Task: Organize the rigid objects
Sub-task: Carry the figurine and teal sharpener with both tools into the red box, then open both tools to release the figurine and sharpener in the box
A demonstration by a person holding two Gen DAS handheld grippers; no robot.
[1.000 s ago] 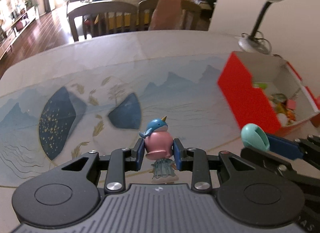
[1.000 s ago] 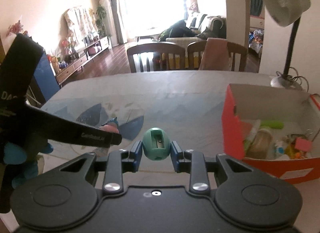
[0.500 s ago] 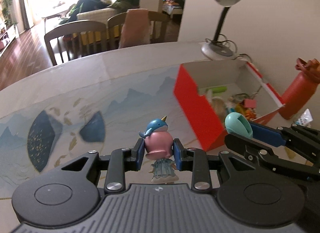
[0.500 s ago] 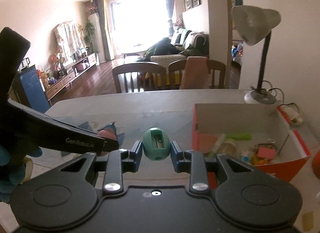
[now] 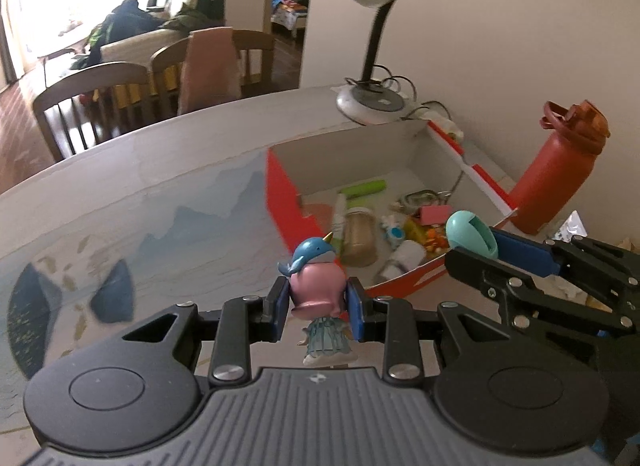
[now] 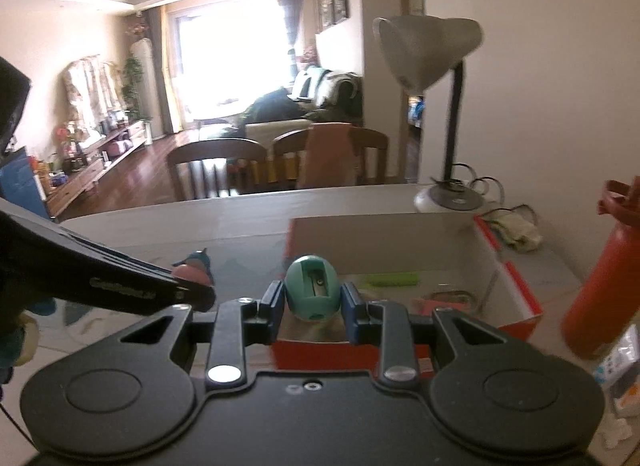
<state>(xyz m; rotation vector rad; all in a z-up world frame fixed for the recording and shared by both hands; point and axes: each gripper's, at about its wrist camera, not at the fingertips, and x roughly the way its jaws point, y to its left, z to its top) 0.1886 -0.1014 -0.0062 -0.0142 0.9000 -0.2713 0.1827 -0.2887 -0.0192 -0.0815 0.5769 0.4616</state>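
My left gripper [image 5: 318,300] is shut on a small figurine [image 5: 316,284] with a pink body, a blue narwhal hood and a teal skirt, held above the table near the box's front left corner. My right gripper [image 6: 313,300] is shut on a teal egg-shaped pencil sharpener [image 6: 313,288], just over the box's near wall. In the left wrist view the sharpener [image 5: 471,234] and the right gripper show at the right, over the box's near edge. The red cardboard box [image 5: 280,201] with a white inside holds several small items.
A grey desk lamp [image 5: 376,101] stands behind the box by the wall. A red water bottle [image 5: 556,169] stands right of the box [image 6: 516,286]. Wooden chairs [image 5: 92,105] line the table's far edge. The tablecloth [image 5: 160,234] with blue mountain print spreads to the left.
Both grippers have travelled right and slightly up with their objects, from over the printed cloth to the red box. The water bottle has come into view. Both grips are unchanged.
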